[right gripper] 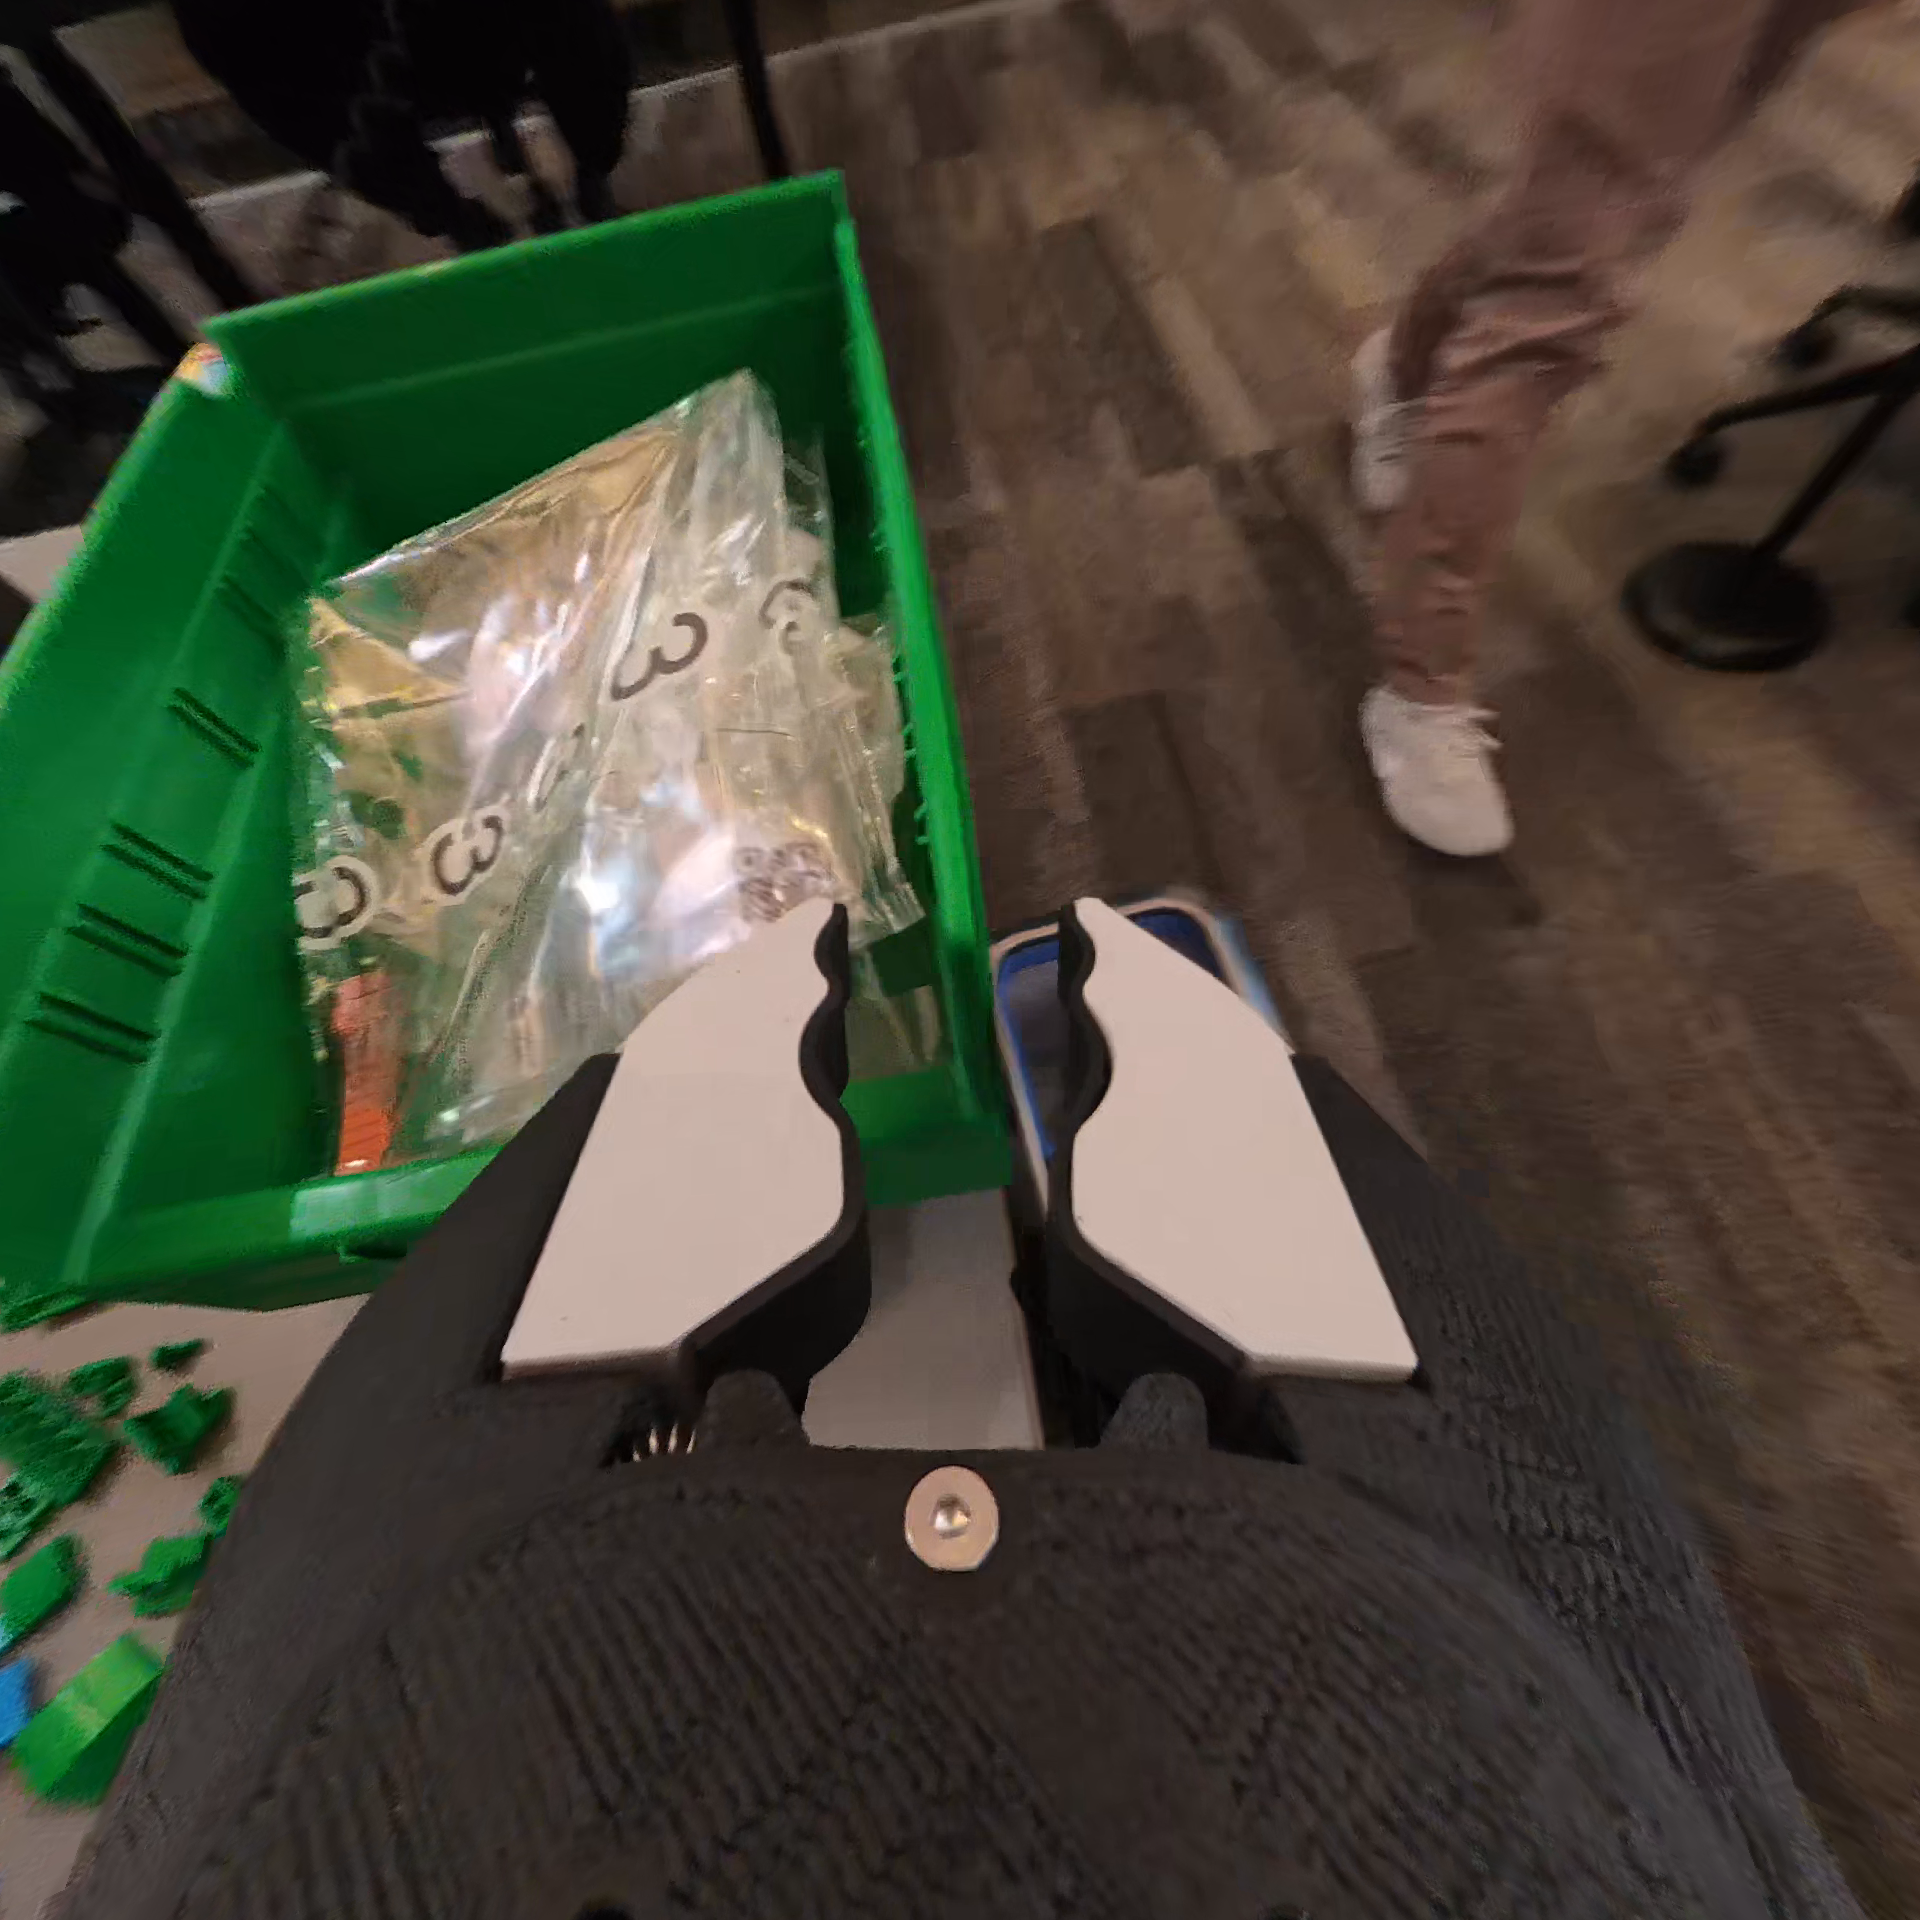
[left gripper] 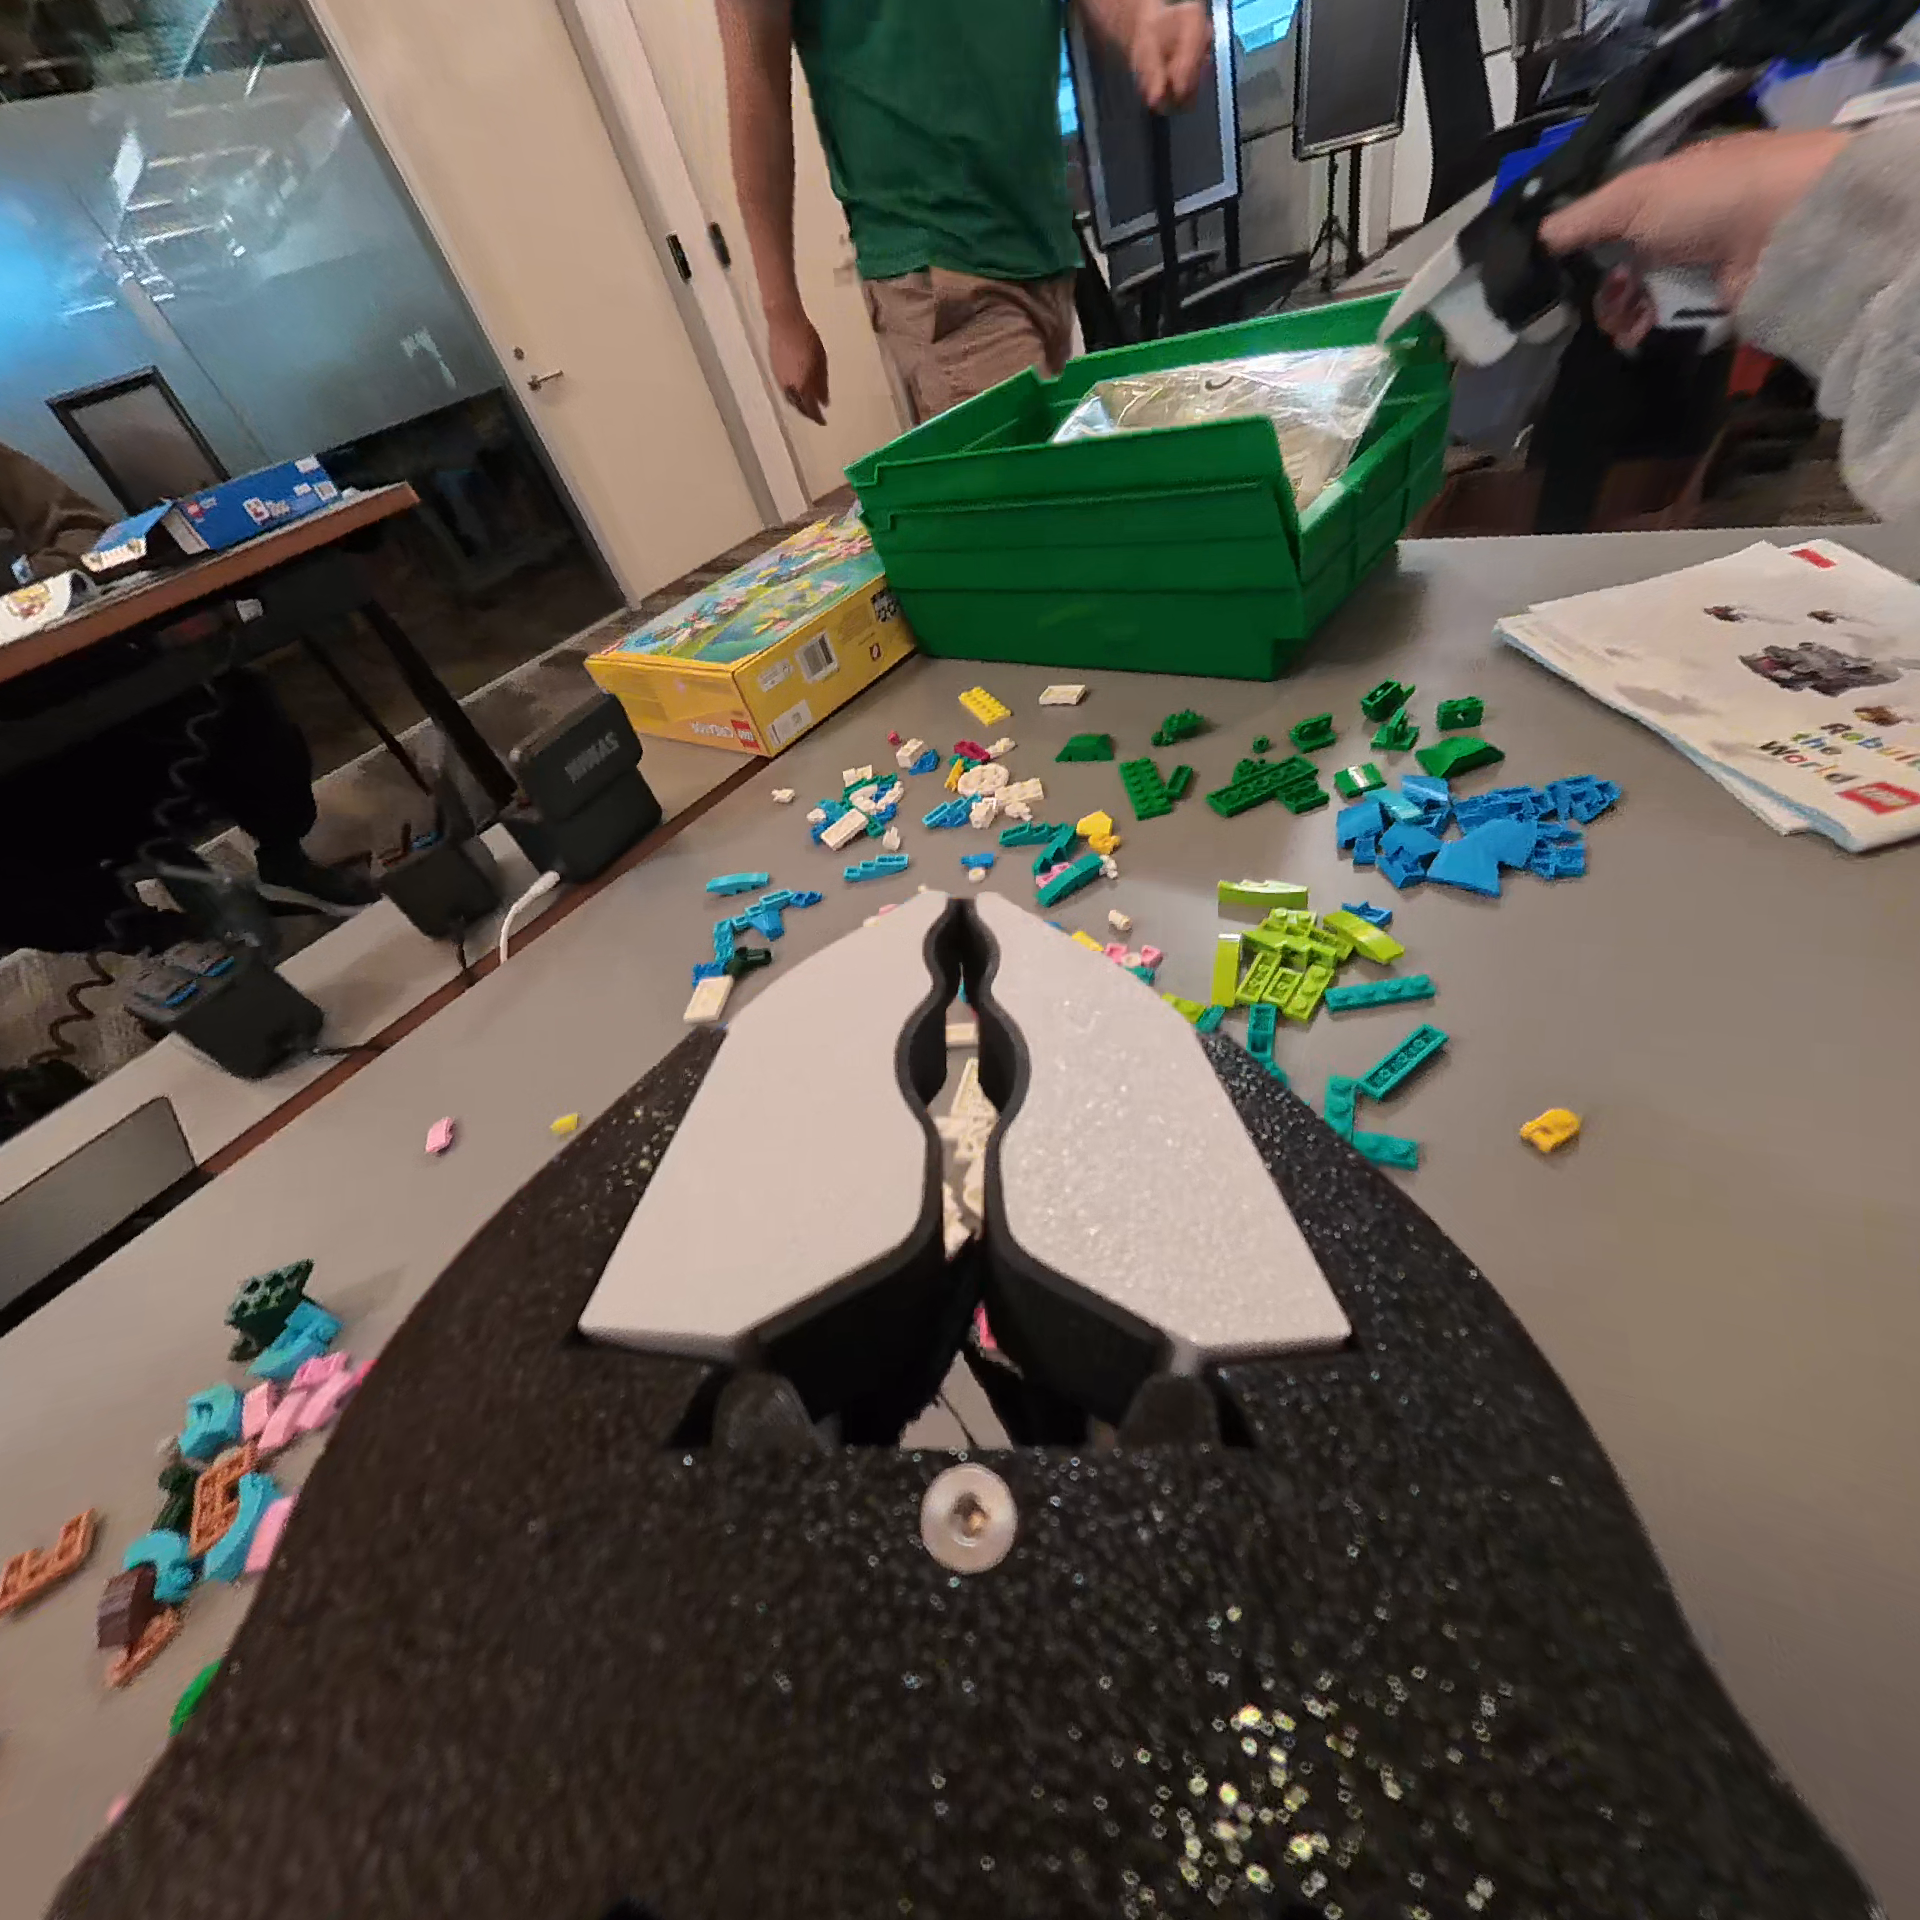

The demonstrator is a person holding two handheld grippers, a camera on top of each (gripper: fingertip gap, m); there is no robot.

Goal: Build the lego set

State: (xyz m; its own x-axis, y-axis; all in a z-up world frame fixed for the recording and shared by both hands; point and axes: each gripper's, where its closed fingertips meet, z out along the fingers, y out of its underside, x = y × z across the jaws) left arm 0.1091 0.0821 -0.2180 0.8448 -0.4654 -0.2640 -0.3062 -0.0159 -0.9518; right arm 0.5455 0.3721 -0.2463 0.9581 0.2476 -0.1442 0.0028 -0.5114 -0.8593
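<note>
Bag of clear plastic, crumpled, lies inside the green bin, just ahead and to the left of my right gripper. My right jaws stand apart with nothing between the pads; the bin's near-right wall runs up through the gap, touching neither pad that I can see. The left fingertip overlaps the bag's lower corner in view; contact I cannot tell.

My judgement for handling here: film this slack wants a pinch on a bunched fold, not a flat face, and both tips should sit inside the wall, or the rim gets caught instead.

Beyond the right fingertip, a blue-and-white container sits below the table edge. Back and to the left of the right gripper, loose green bricks lie on the grey table.

Pose: the right gripper is pitched down over the bin's corner, held in my hand, up and well to the right of the left gripper.

My left gripper hangs low over the table, tips meeting, nothing pinched. Ahead of it are mixed small bricks; ahead-right are lime plates and blue pieces; back-left are pink and teal bits. Far right lies a booklet; ahead-left, a yellow box.
</note>
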